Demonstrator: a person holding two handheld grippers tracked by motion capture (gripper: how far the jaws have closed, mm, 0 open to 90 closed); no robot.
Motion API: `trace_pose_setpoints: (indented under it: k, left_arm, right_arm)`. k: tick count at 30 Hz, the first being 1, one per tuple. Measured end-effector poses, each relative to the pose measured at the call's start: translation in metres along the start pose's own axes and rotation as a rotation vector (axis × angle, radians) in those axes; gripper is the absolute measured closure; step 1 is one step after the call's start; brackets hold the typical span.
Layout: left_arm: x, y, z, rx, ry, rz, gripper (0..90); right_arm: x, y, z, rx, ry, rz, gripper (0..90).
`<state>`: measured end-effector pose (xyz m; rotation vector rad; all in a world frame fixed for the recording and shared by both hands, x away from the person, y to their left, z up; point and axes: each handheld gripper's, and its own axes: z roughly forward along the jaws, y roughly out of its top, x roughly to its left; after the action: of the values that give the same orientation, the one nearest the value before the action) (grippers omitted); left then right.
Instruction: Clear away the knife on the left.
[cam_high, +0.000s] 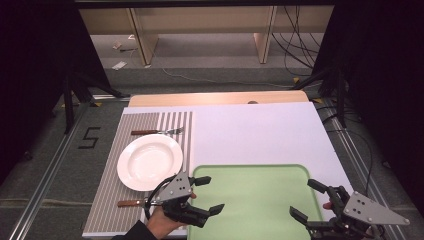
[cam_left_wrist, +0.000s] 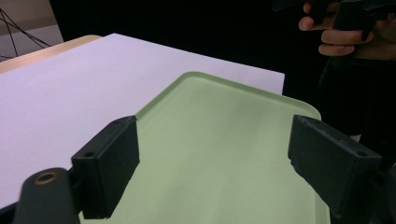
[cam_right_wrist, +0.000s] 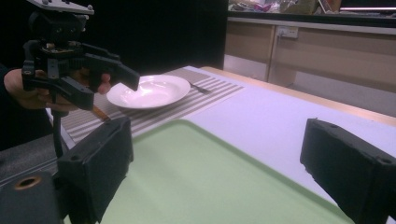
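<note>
Floor mark "5" (cam_high: 88, 138) left of worktop (cam_high: 260, 130). Both claws, left (cam_high: 209, 195) and right (cam_high: 306, 200), wide open, empty, over tray (cam_high: 255, 200); plate (cam_high: 150, 161), fork (cam_high: 157, 132) nearby.

White-topped table (cam_high: 260, 130) with striped placemat (cam_high: 107, 200) at left, green tray (cam_high: 255, 200) near front edge

Knife (cam_high: 131, 203) blade behind left hand-held gripper (cam_high: 206, 194)

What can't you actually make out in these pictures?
- Utensil with a wooden handle: in the high view the left gripper covers its working end, so its type is unclear.
- Right gripper: the high view's bottom edge cuts off the hand behind its fingers.
- Fork: small and blurred in the right gripper view.
</note>
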<state>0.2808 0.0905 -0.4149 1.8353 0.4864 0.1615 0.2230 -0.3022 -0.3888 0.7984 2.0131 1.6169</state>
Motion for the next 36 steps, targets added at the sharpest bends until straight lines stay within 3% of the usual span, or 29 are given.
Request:
trace_pose_setpoints:
  k: [5,9,18,22,23,25,26,28,32,36]
  left_arm:
    - [0.0,0.0,0.0,0.007,-0.003,0.009,16.4]
    - [0.003,0.003,-0.001,0.029,0.01,0.046,17.5]
    - [0.018,0.013,-0.014,0.085,0.047,0.033,18.2]
    - [0.026,0.015,-0.026,0.138,0.076,0.024,19.1]
    - [0.033,0.017,-0.033,0.218,0.077,0.035,19.4]
    - [0.039,0.019,-0.04,0.291,0.091,0.042,19.2]
    - [0.039,0.019,-0.04,0.291,0.091,0.042,19.3]
    - [0.041,0.019,-0.055,0.343,0.127,0.059,19.6]
    - [0.044,0.013,-0.069,0.381,0.157,0.044,20.5]
    - [0.05,-0.007,-0.085,0.455,0.18,0.026,20.9]
  right_arm:
    - [0.0,0.0,0.0,0.001,0.0,-0.001,10.4]
    - [0.001,0.0,0.0,0.001,0.002,-0.003,10.5]
    - [-0.002,0.0,0.0,0.001,-0.012,0.009,10.5]
    - [-0.002,0.0,-0.001,0.0,-0.011,0.009,10.5]
    - [-0.002,0.0,0.0,-0.005,-0.012,0.014,10.6]
    - [-0.003,0.0,0.0,-0.002,-0.014,0.013,10.6]
    - [-0.003,0.0,-0.001,-0.005,-0.014,0.015,10.6]
    - [-0.003,0.001,-0.002,-0.011,-0.015,0.013,10.7]
    - [-0.003,0.0,-0.001,-0.004,-0.016,0.018,10.7]
    - [-0.002,0.0,0.0,-0.003,-0.013,0.014,10.8]
